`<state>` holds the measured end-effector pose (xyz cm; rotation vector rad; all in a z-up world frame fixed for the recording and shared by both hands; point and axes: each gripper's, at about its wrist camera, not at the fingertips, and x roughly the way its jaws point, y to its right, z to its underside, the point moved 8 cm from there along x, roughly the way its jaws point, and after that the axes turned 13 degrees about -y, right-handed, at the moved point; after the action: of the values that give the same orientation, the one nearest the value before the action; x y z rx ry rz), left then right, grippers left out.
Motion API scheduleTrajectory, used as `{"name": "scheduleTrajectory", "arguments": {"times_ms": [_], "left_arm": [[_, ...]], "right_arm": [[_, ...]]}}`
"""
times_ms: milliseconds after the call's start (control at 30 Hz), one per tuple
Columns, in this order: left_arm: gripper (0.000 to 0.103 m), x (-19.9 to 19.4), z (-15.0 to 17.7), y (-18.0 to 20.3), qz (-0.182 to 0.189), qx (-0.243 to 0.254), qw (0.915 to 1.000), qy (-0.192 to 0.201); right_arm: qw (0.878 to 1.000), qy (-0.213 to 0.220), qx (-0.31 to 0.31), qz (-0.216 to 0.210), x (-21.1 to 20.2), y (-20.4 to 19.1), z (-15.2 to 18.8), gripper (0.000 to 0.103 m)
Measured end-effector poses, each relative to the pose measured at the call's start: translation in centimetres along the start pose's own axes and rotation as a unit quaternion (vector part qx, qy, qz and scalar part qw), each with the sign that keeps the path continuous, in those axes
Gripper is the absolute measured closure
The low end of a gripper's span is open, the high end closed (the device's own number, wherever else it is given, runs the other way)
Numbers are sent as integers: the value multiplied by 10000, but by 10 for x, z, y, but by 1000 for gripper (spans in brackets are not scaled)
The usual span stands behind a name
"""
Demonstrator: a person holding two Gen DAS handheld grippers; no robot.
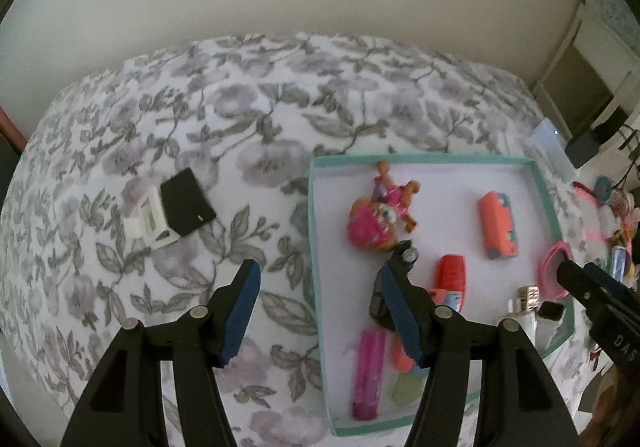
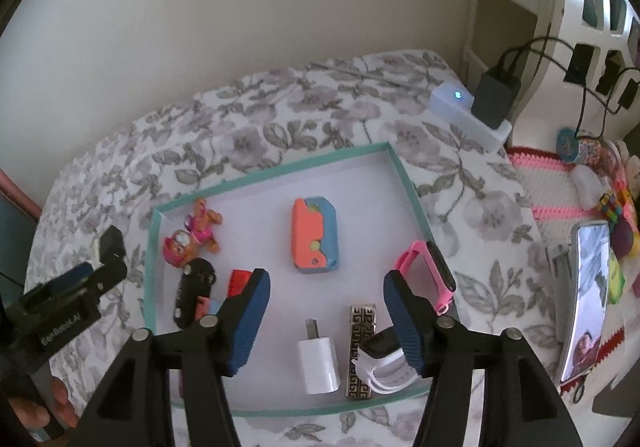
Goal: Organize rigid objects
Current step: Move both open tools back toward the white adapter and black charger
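A teal-rimmed white tray (image 1: 310, 227) (image 2: 404, 175) lies on a floral bedspread. It holds a pink doll figure (image 1: 376, 215) (image 2: 192, 235), an orange and blue case (image 1: 498, 225) (image 2: 316, 235), a black toy car (image 2: 194, 291), a white charger plug (image 2: 318, 363), a gold patterned bar (image 2: 362, 351) and a white watch (image 2: 384, 363). A pink watch (image 2: 428, 271) rests on the tray's right rim. My left gripper (image 1: 320, 307) is open and empty above the tray's left rim. My right gripper (image 2: 324, 311) hangs open over the charger plug, gripping nothing.
A black and white box-like object (image 1: 176, 211) lies on the bedspread left of the tray. Right of the tray in the right wrist view are a phone (image 2: 588, 299), a white power strip with a black adapter (image 2: 468, 107) and a crocheted mat with small toys (image 2: 560, 183). A beige wall stands behind.
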<state>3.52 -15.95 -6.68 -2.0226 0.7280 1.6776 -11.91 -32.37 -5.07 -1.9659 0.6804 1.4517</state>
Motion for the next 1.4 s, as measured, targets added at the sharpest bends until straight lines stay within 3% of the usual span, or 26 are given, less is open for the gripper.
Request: {"name": "scheduleTrajectory", "arguments": {"times_ms": [67,167,400,533,633,1033,1400], "left_arm": [[39,1,1,-3,-18,8,10000,-9],[17,2,3,-4,88,-38,9999,-36],[16,1,1,-9,12,-99,9999,59],[8,2,-1,-14,-26,-166,9998,98],[7,1,-3,-19,-27,-223,9996,157],[7,-8,-15,-46,-9,-458,9982,399],[7,-29,-36,-111,-119,-1029,9912,829]], "right_arm": [[10000,-58,13,28,6,1,2,34],[10000,-52,21,66,10,2,3,27],[10000,5,28,64,13,2,3,13],[10000,56,19,63,13,2,3,4],[9999,109,-36,102,13,0,2,0],[9992,273,-198,191,12,-7,1,0],[9989,429,-178,90,10,-19,-3,0]]}}
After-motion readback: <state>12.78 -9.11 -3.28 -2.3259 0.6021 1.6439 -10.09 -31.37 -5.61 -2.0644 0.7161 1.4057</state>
